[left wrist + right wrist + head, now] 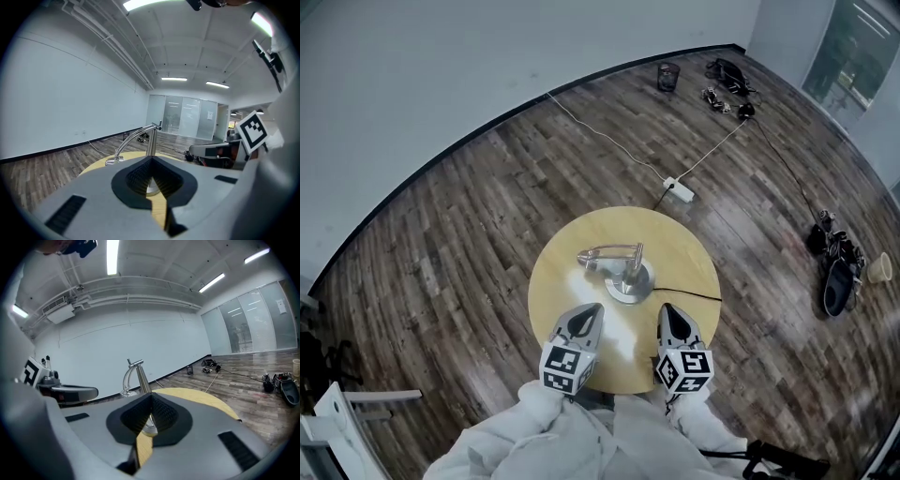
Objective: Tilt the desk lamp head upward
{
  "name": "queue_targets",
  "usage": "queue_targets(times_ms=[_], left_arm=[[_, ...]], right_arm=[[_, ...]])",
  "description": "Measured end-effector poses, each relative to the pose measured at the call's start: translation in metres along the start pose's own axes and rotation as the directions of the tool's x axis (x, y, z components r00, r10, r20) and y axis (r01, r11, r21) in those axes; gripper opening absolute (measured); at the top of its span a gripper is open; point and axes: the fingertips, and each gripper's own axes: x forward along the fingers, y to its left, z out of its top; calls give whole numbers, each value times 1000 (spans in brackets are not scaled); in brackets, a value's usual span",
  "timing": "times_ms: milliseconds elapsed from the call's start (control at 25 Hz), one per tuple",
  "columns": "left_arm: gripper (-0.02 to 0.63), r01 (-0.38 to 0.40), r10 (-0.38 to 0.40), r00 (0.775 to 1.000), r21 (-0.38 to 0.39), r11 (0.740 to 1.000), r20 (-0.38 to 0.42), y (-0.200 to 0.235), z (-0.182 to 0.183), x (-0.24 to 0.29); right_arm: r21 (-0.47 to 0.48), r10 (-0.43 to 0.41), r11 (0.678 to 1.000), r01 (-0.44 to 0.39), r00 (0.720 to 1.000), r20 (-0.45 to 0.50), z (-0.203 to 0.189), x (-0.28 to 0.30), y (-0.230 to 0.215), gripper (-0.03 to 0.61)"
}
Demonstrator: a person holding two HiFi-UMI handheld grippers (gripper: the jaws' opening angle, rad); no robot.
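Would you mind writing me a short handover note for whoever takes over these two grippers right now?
Left gripper: shut and empty, over the near part of the round table, short of the lamp.
Right gripper: shut and empty, beside the left one, also short of the lamp.
Desk lamp: upright near the table's middle; its head hangs low, toward the left in the head view.
Done: nothing yet; neither gripper touches the lamp.
Left: open a gripper, take the head and tilt it upward.
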Motion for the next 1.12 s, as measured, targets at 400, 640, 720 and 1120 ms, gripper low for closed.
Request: queue_targets(times_ms=[400,640,720,1120], left_arm=[[0,60,-60,998,-8,998,-28,44,-15,24],[0,81,-82,995,-18,997,-53,89,-32,38],[45,129,-130,989,-13,992,-72,99,-39,47],[281,544,-418,830,371,752,-369,143,-64,116]], right_arm=[[-272,330,880,-390,913,-239,-52,91,5,209],[-317,434,783,-535,835,-338,-72,147,6,238],[-339,460,750,-568,816,-349,-73,159,14,236],[-376,476,676,-633,766,-433,-92,179,14,201]])
